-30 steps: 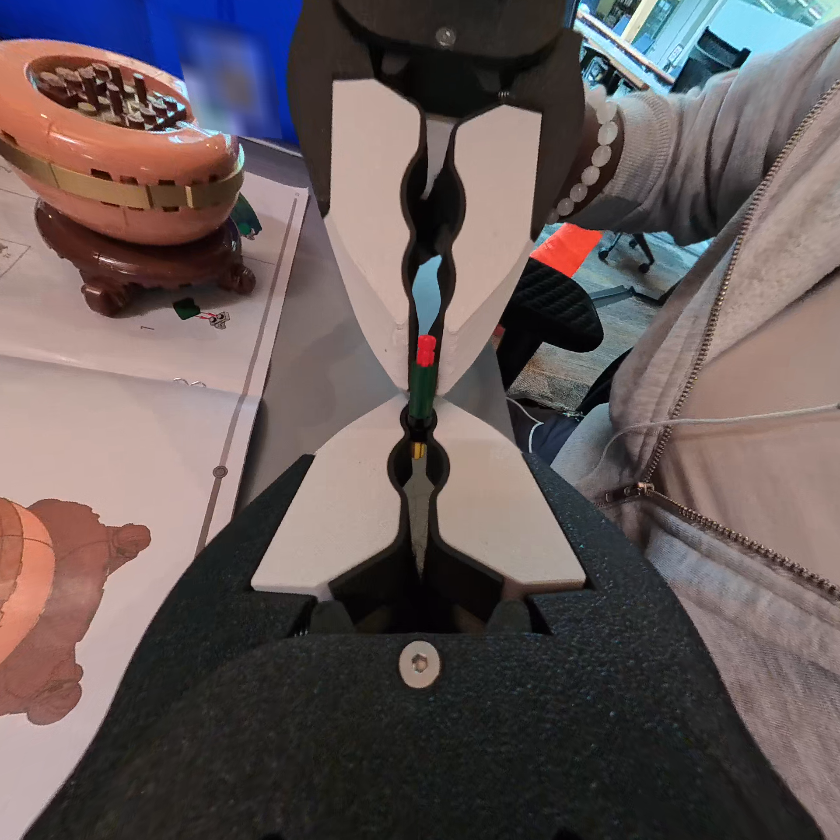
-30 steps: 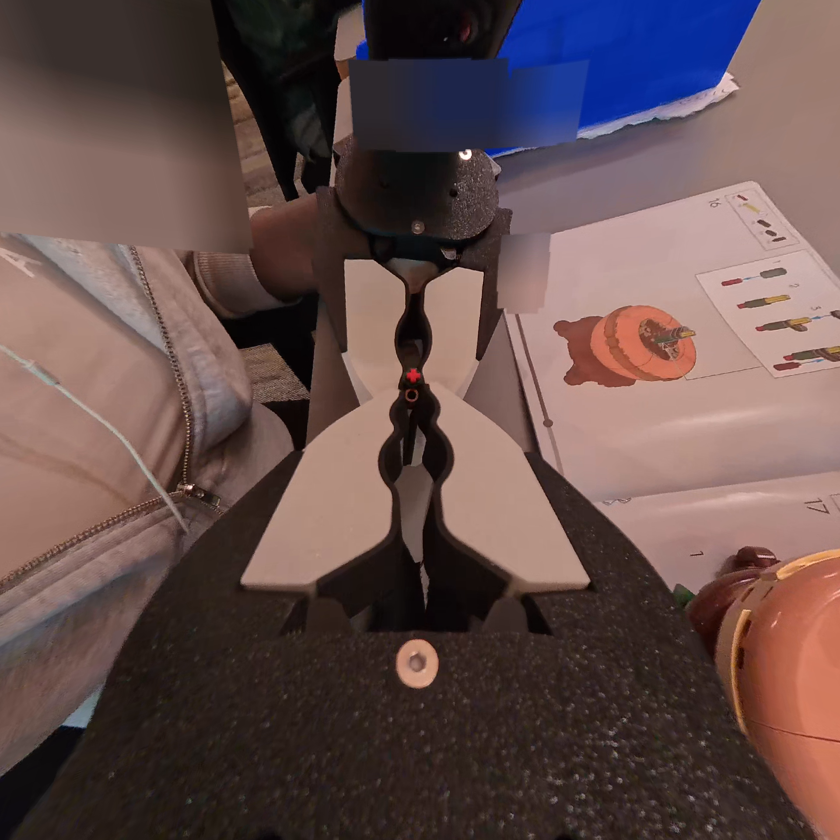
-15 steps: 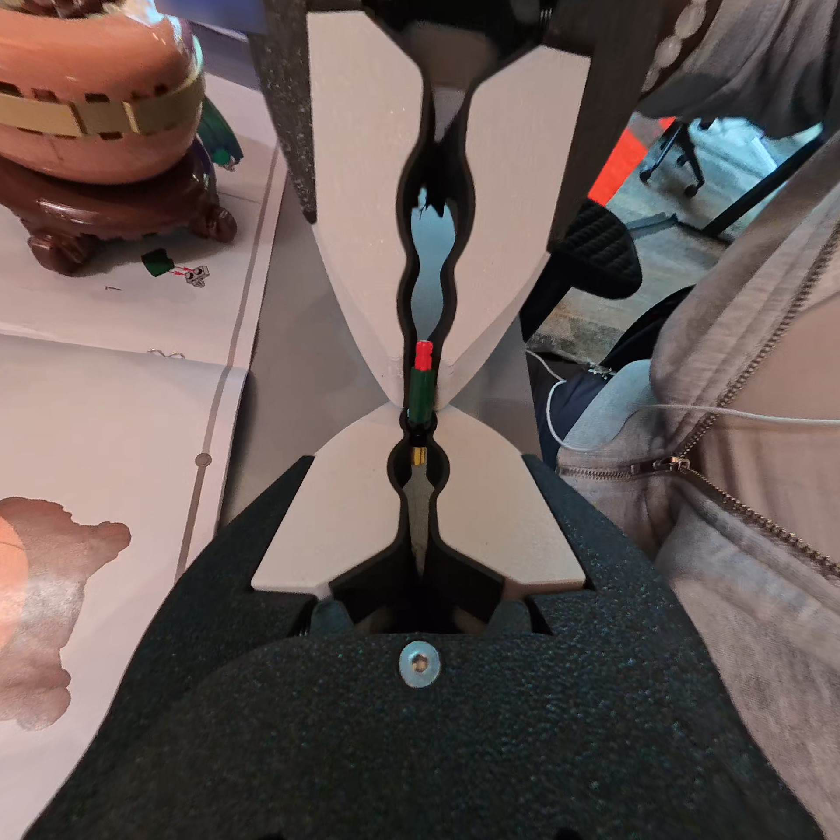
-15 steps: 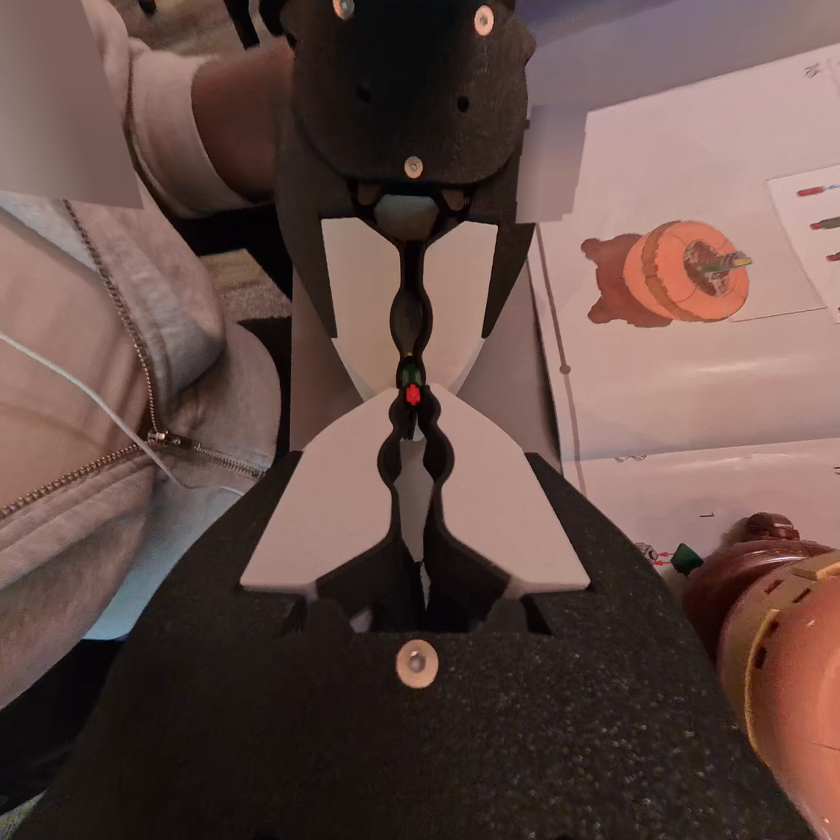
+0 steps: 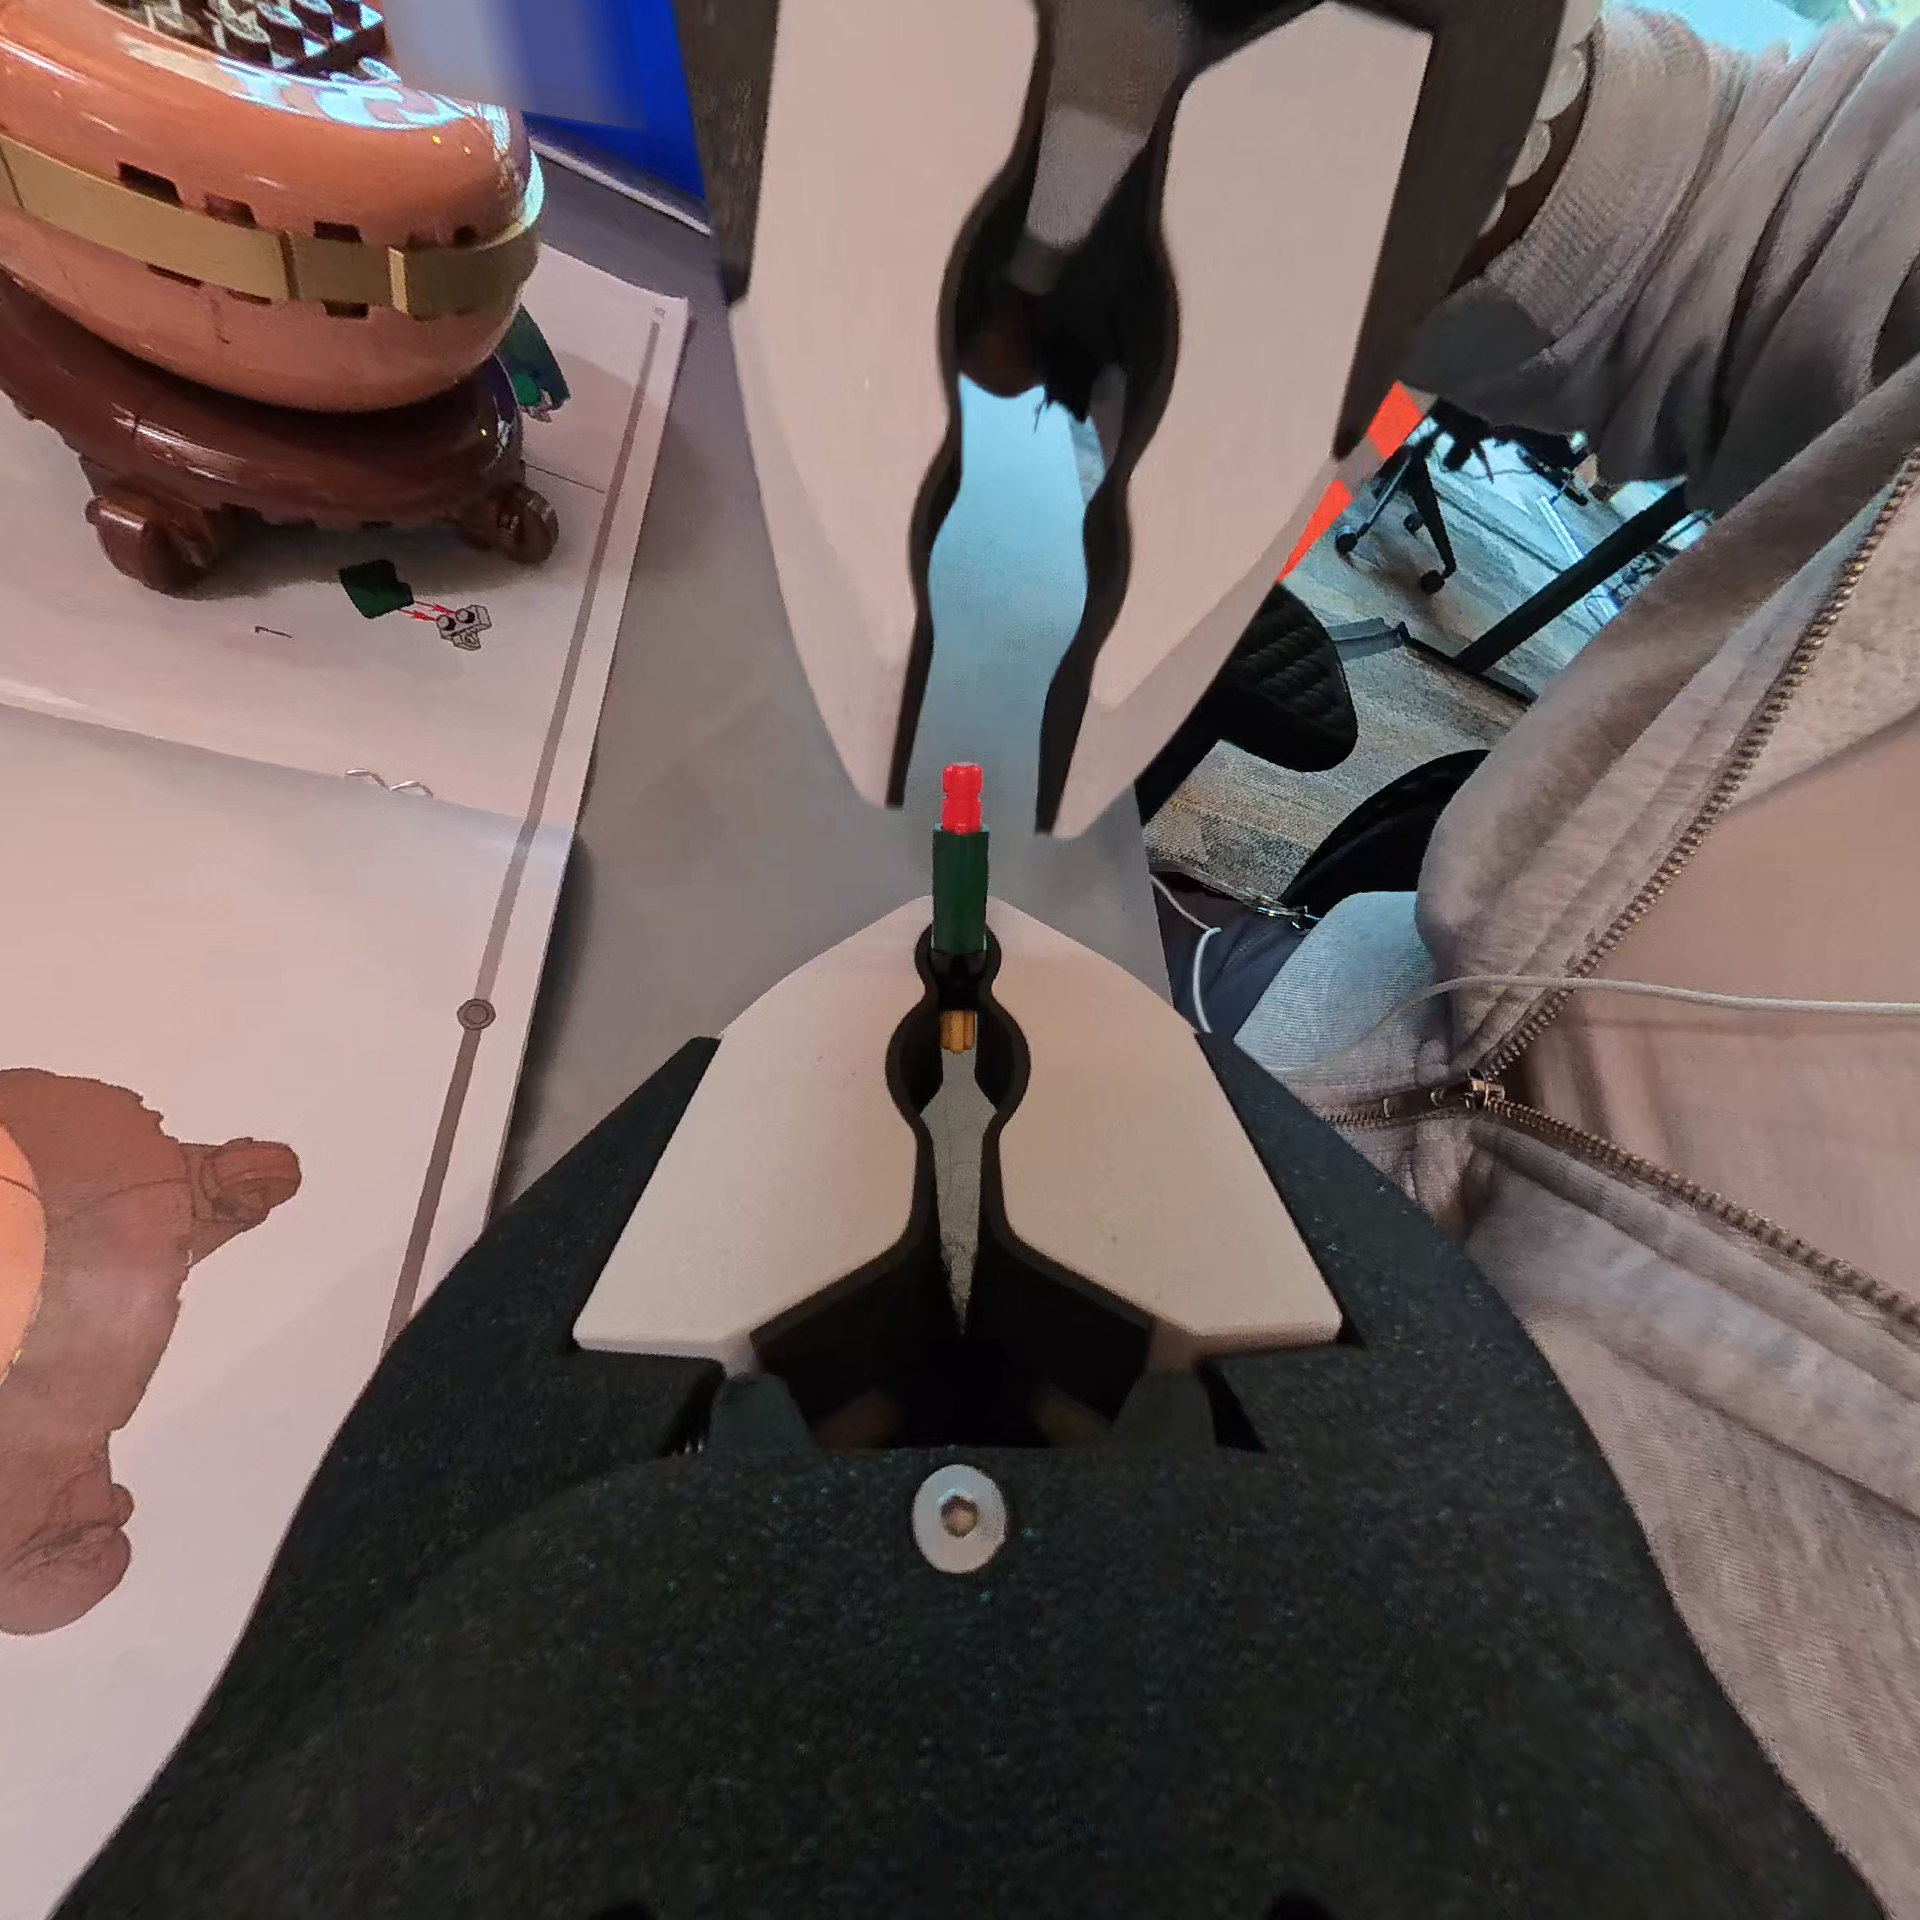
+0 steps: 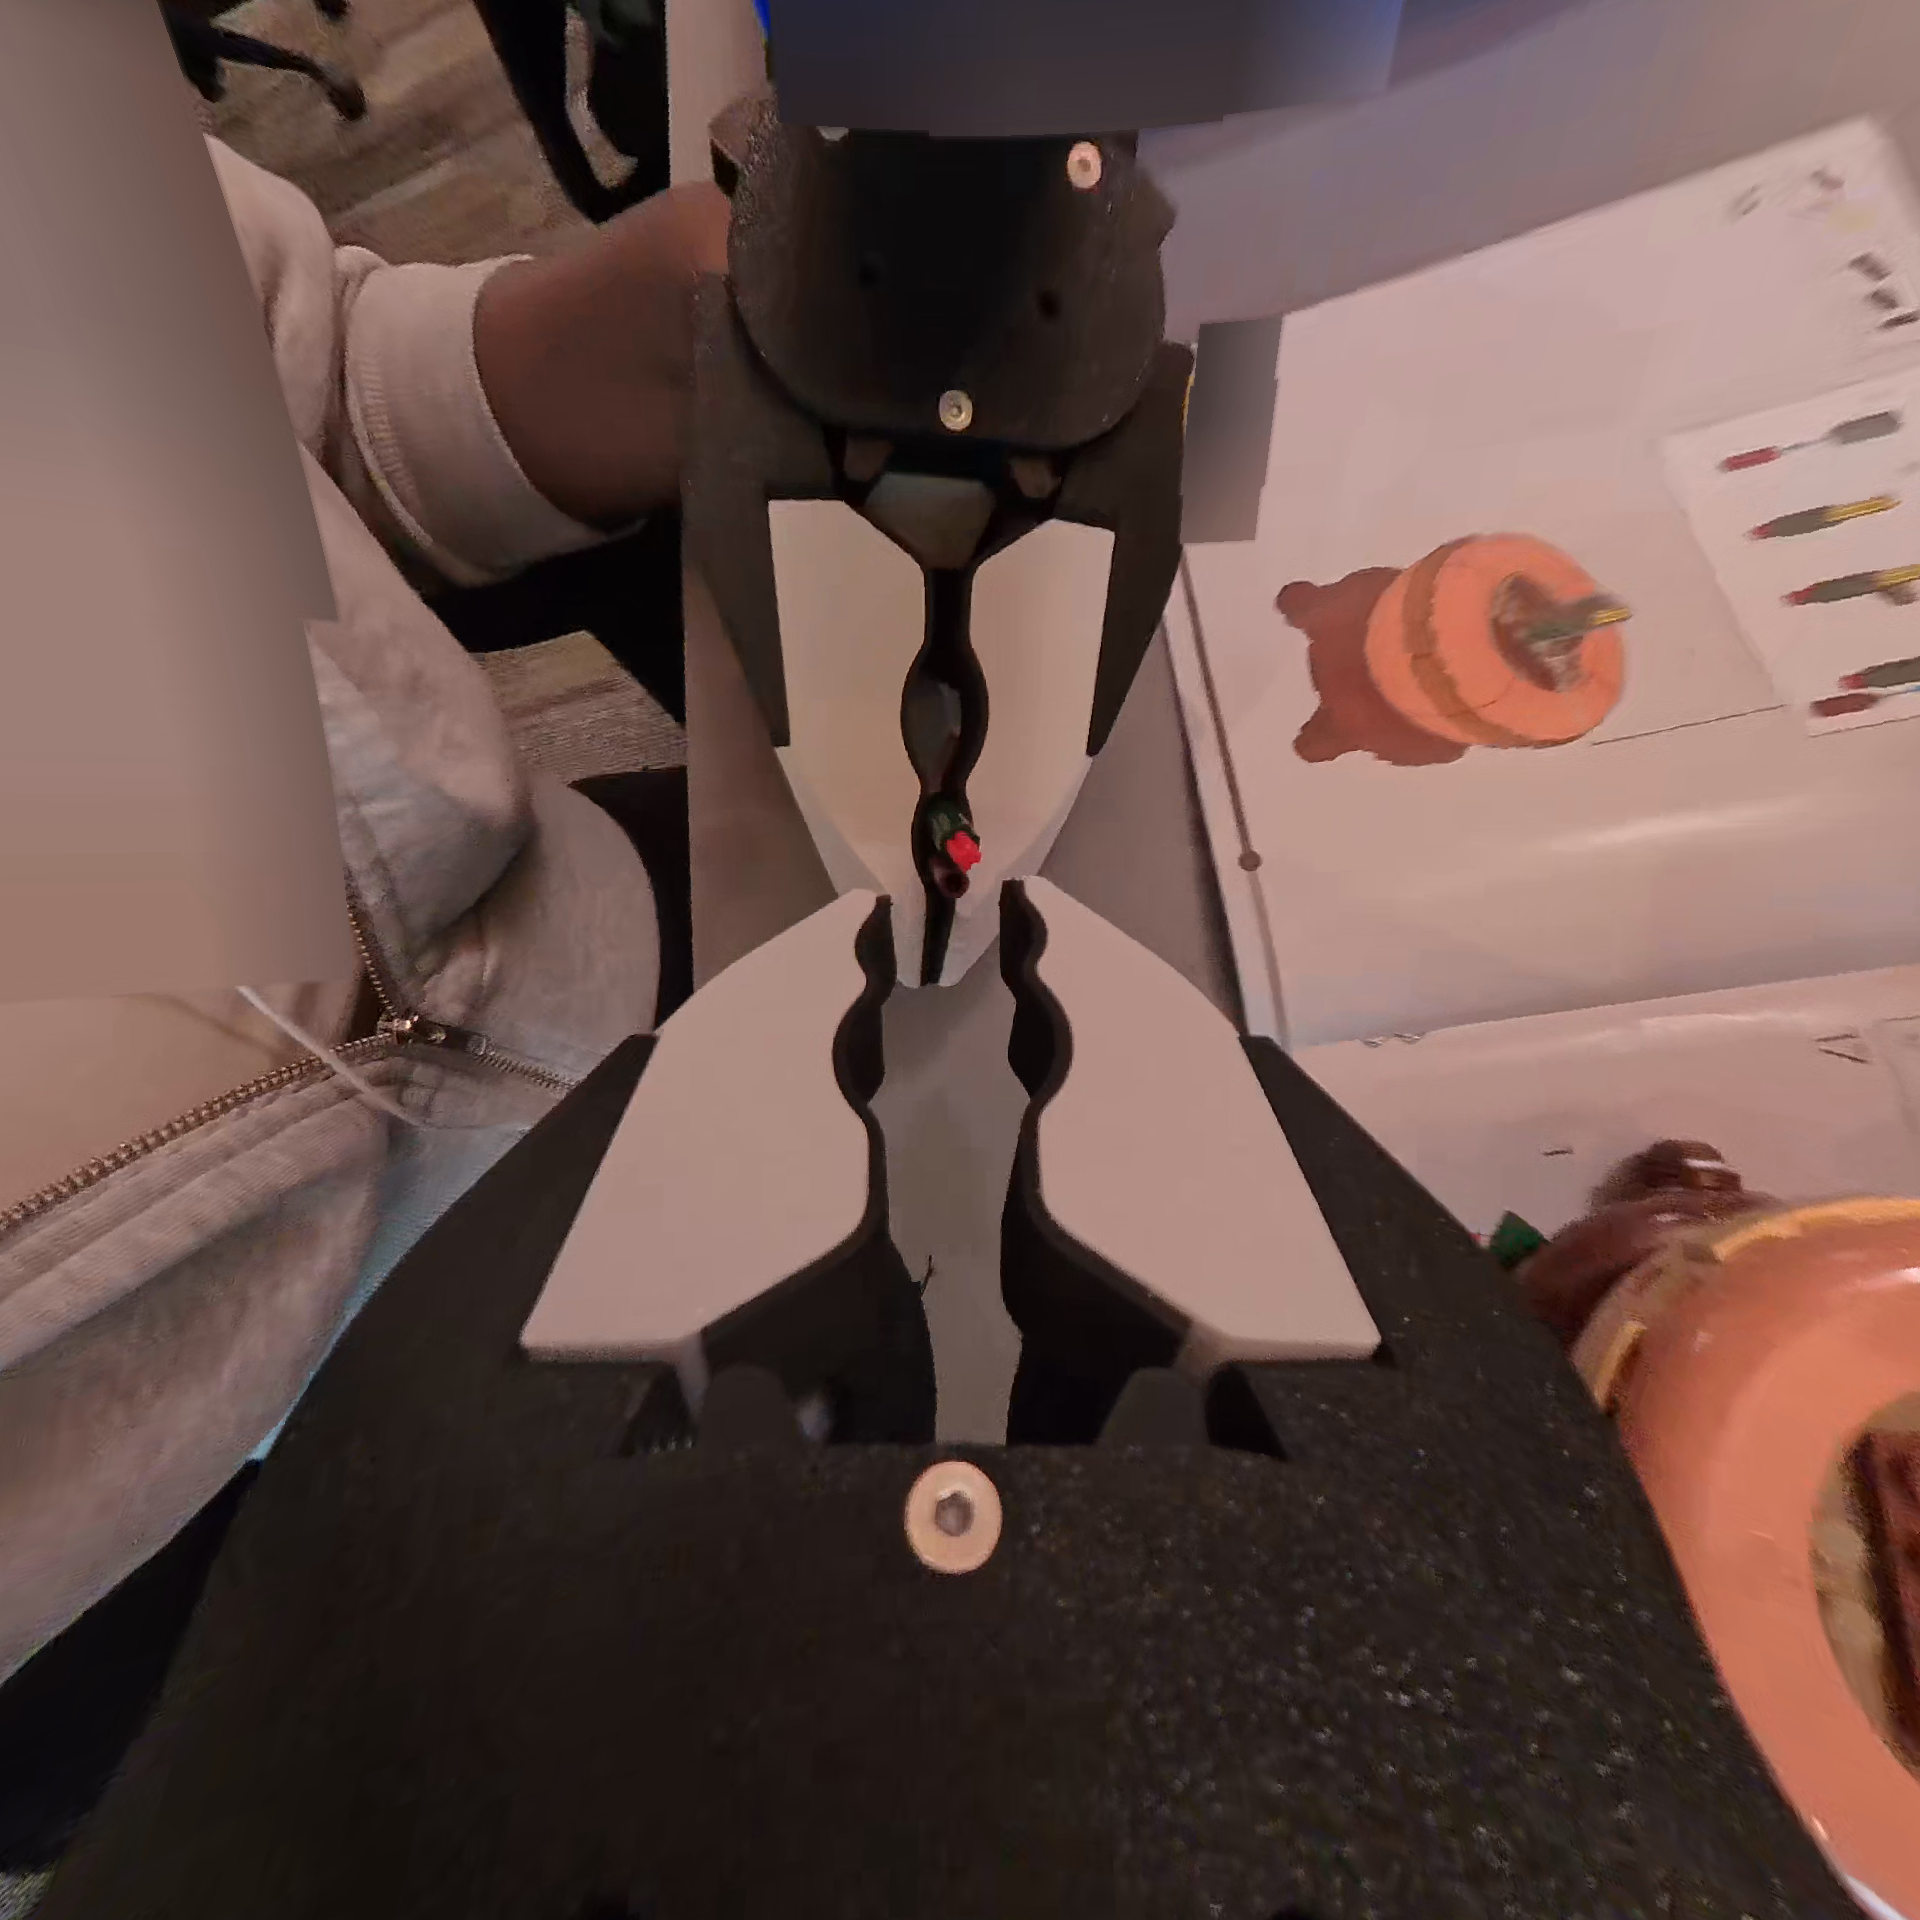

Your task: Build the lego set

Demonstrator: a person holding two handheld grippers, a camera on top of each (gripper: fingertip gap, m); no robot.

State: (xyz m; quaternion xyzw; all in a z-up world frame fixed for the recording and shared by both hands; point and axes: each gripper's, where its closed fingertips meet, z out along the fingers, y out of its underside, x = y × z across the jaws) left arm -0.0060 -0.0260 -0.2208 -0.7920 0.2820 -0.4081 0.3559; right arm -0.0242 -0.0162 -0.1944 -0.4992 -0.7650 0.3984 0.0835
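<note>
We work at a grey table (image 5: 665, 790) with an office floor and wheeled chairs beyond its edge. An open instruction booklet (image 5: 260, 935) lies on the table, and we take it as our landmark. A salmon-coloured Lego bowl model (image 5: 239, 208) on a dark brown footed stand (image 5: 291, 478) sits on the booklet's far page, with a gold band around its body.

Off the booklet's right edge, above the bare table, our left gripper (image 5: 960, 935) has its jaws pressed together on a thin Lego rod assembly (image 5: 960, 873). The assembly has a dark green sleeve, a red pin tip that projects forward, and a small yellow end that shows behind the clamp point.

Our right gripper (image 5: 971, 821) faces the left one tip to tip, also to the right of the booklet. Its jaws are spread, with the fingertips (image 5: 1081, 800) on either side of the red tip and clear of it. In the right wrist view, the right gripper (image 6: 940, 904) shows the same gap, with the left gripper (image 6: 935, 883) just beyond.

A person in a grey zip hoodie (image 5: 1662, 1039) is on the side away from the booklet.
</note>
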